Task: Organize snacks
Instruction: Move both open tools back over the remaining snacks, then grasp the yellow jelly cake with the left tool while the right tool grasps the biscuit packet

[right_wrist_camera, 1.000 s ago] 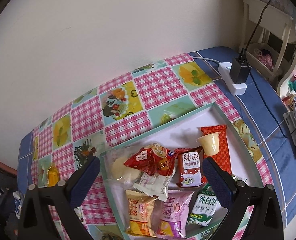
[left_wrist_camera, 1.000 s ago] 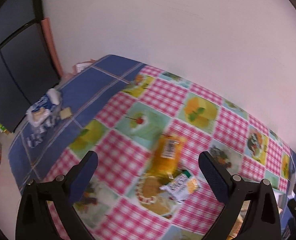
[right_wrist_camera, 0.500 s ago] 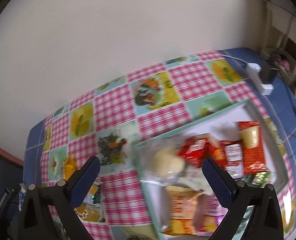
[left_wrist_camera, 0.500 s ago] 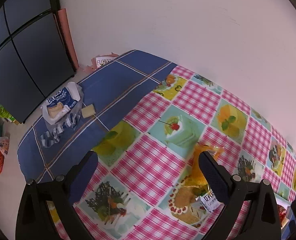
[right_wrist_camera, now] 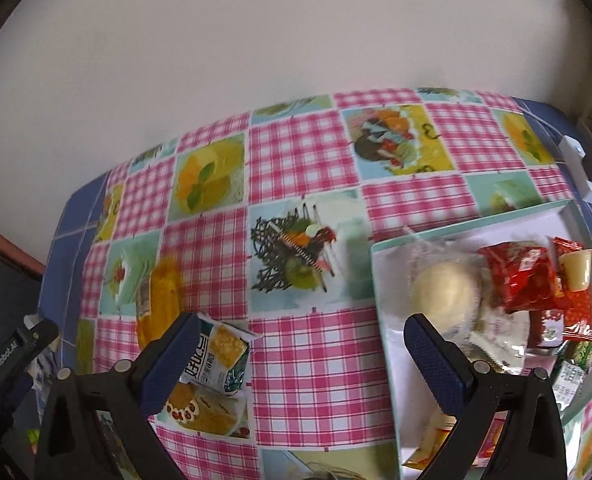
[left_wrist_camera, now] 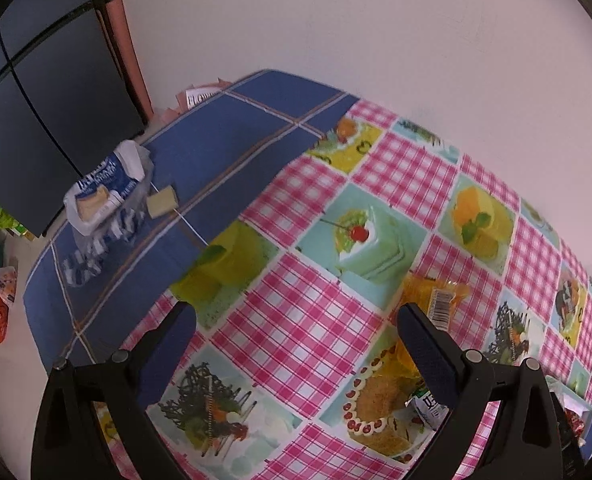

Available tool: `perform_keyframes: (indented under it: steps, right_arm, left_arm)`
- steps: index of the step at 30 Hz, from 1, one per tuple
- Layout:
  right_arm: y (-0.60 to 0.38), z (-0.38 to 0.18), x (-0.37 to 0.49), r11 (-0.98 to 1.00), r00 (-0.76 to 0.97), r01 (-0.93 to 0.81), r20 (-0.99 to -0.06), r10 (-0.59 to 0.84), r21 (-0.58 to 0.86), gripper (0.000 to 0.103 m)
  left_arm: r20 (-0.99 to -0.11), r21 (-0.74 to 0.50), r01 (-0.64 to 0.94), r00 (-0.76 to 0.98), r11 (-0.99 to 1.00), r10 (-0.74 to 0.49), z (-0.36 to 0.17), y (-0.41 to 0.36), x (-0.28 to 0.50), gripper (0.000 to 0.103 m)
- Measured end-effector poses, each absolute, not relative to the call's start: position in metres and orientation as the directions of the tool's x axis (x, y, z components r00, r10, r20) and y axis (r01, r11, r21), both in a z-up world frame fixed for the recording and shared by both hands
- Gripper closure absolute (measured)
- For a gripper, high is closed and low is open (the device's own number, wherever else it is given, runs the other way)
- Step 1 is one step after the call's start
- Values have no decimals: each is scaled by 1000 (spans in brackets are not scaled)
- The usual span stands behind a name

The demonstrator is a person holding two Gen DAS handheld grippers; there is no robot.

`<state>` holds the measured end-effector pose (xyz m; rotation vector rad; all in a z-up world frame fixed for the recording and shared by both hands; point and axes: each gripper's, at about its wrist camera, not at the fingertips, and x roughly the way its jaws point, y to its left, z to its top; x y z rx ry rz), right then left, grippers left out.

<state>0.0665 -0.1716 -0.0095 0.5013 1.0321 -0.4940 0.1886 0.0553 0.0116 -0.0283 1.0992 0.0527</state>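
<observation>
Two loose snacks lie on the checked tablecloth: an orange packet [right_wrist_camera: 159, 300] [left_wrist_camera: 432, 300] and a green-white biscuit packet [right_wrist_camera: 219, 356] [left_wrist_camera: 428, 408]. My right gripper [right_wrist_camera: 302, 332] is open and holds nothing; its left finger stands just in front of the biscuit packet. A shallow tray [right_wrist_camera: 468, 224] at the right holds several snacks, among them a bun in a clear bag [right_wrist_camera: 444, 290], a red packet [right_wrist_camera: 520, 276] and a jelly cup [right_wrist_camera: 576, 268]. My left gripper [left_wrist_camera: 296, 320] is open and empty above the cloth. Its right finger partly hides both loose packets.
A bread bag [left_wrist_camera: 103, 188] and a small yellow packet [left_wrist_camera: 162, 202] sit on the blue cloth at the table's far left end. A white power strip [right_wrist_camera: 580, 168] lies beyond the tray. The wall runs along the table's far edge. The left gripper's body [right_wrist_camera: 11, 356] shows at the right view's left edge.
The right gripper has swung left: the tray slid to the right of its view and the two loose packets came in near its left finger. The left view panned left.
</observation>
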Motion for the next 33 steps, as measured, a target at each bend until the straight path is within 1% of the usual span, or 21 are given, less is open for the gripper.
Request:
perform_keyframes:
  steps: [13, 22, 33]
  right_arm:
    - [-155, -52, 91, 800, 360, 587, -926, -117, 127, 0]
    - [-140, -72, 105, 815, 341, 565, -936, -89, 128, 0]
    - [-112, -88, 119, 849, 335, 515, -940, -73, 118, 0]
  left_arm:
    - [-918, 26, -8, 396, 1000, 27, -25, 36, 204, 3]
    - [-943, 3, 7, 334, 1000, 1, -53, 35, 214, 3]
    - [-942, -33, -10, 335, 999, -27, -52, 43, 216, 3]
